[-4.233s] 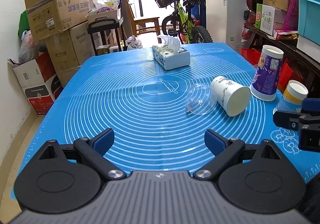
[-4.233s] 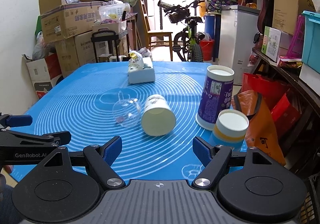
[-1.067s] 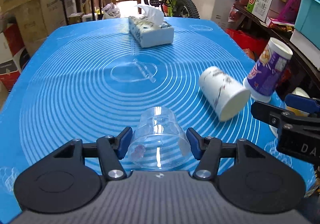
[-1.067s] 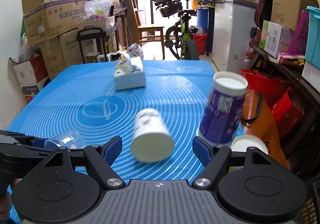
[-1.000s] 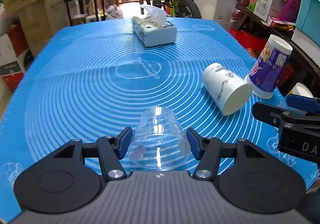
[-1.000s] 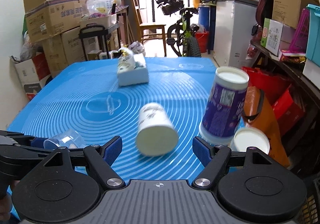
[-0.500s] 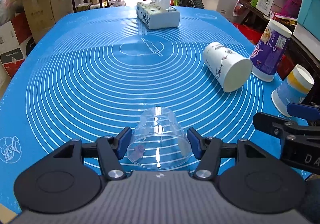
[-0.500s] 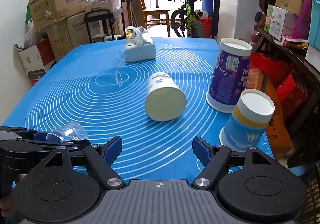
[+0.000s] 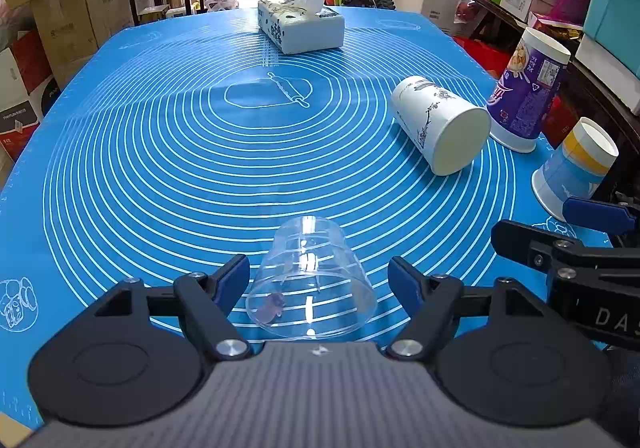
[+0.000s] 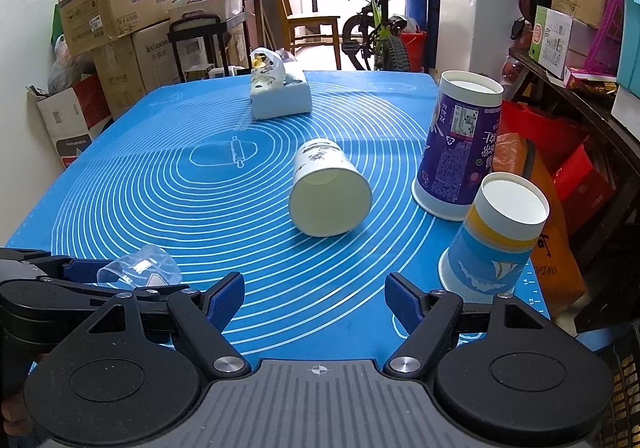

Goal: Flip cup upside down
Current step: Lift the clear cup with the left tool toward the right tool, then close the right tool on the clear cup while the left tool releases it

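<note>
A clear plastic cup (image 9: pixel 310 282) stands upside down on the blue mat (image 9: pixel 160 151), between the fingers of my left gripper (image 9: pixel 320 278). The jaws are open with small gaps on both sides of the cup. The same cup shows in the right wrist view (image 10: pixel 140 268) beside the left gripper's fingers. A white printed paper cup (image 9: pixel 440 123) lies on its side at mid-right; it also shows in the right wrist view (image 10: pixel 328 191). My right gripper (image 10: pixel 316 298) is open and empty near the mat's front edge.
A tall purple cup (image 10: pixel 460 143) and a blue-and-yellow cup (image 10: pixel 496 236) stand upside down at the mat's right edge. A tissue box (image 9: pixel 300 25) sits at the far side. Boxes, a bicycle and shelves surround the table.
My left gripper's jaws have opened off the clear cup, which now stands inverted on the mat. The right gripper has pulled back a little; the paper cups look farther away.
</note>
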Demonstrator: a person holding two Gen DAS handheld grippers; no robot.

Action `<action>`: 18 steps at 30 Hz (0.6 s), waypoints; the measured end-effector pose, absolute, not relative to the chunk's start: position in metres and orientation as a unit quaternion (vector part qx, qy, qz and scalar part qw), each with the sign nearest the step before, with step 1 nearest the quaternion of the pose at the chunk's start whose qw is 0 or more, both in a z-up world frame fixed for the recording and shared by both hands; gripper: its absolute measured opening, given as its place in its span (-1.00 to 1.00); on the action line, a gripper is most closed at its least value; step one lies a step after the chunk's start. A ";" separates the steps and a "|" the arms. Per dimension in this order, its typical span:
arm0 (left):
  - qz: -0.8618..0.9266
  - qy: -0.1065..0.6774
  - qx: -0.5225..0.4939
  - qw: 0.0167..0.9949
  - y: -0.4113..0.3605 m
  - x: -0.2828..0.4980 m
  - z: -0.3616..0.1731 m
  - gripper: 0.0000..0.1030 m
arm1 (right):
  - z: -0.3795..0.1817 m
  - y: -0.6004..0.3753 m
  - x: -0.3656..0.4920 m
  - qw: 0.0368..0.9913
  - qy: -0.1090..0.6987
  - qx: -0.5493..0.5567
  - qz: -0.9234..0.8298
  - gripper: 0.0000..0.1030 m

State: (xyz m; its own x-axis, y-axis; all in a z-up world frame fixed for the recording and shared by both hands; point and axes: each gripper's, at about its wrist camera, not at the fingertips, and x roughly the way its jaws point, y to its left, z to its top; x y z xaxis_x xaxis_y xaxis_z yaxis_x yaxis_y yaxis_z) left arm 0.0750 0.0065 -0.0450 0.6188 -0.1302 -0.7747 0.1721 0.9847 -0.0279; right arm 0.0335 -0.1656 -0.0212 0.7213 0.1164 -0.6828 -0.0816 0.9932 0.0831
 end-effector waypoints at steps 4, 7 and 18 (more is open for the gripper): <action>-0.079 0.421 0.022 0.903 0.007 0.073 -0.043 0.65 | -0.021 -0.165 0.033 0.928 0.369 0.023 0.053 0.57; -0.079 0.420 0.015 0.904 0.009 0.074 -0.040 0.65 | -0.021 -0.165 0.033 0.928 0.369 0.024 0.053 0.57; -0.050 0.383 -0.023 0.922 0.033 0.070 -0.009 0.85 | -0.007 -0.163 0.028 0.930 0.360 0.029 0.064 0.58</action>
State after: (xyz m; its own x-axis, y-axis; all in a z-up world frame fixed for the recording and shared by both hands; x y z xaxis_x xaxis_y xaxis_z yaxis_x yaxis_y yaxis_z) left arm 0.0701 0.0332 -0.0091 0.7015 -0.1094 -0.7043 0.0737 0.9940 -0.0809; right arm 0.0276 -0.1633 -0.0067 0.7329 0.1405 -0.6656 -0.0984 0.9900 0.1006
